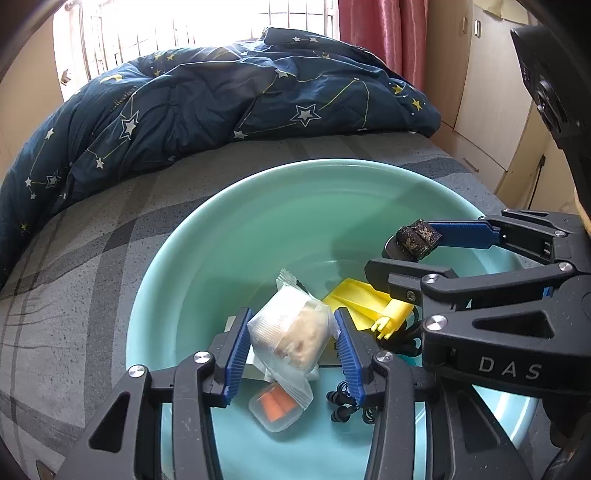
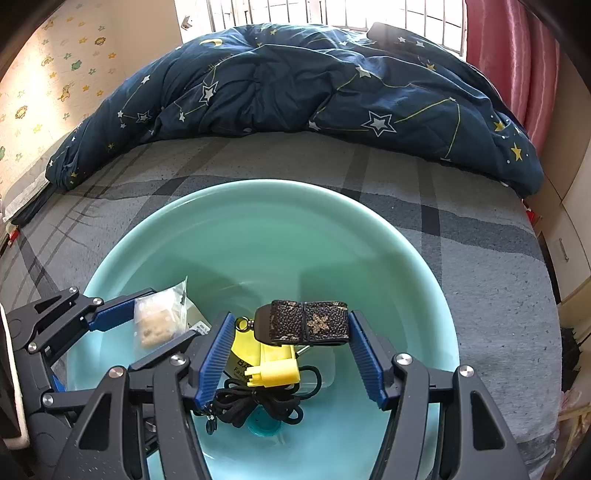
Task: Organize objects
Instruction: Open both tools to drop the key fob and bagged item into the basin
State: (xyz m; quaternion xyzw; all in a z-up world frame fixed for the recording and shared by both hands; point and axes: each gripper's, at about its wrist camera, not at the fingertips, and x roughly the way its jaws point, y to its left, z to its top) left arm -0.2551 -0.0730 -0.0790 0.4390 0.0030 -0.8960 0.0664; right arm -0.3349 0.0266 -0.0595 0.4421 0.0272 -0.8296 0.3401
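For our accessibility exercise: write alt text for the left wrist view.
The left gripper holds a clear-wrapped snack over a mint basin on a bed; beside it the right gripper holds a dark patterned strap.

Blown-out window point(image 1: 192, 22) backlight; fisheye-bent edges

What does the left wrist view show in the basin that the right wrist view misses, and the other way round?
Only the left wrist view shows the clear case with orange pieces and the black earphones on the basin floor. Only the right wrist view shows the coiled black cord and the patterned face of the brown pouch. Both show the teal basin, the yellow tool, the left gripper holding the wrapped snack and the right gripper holding the pouch.
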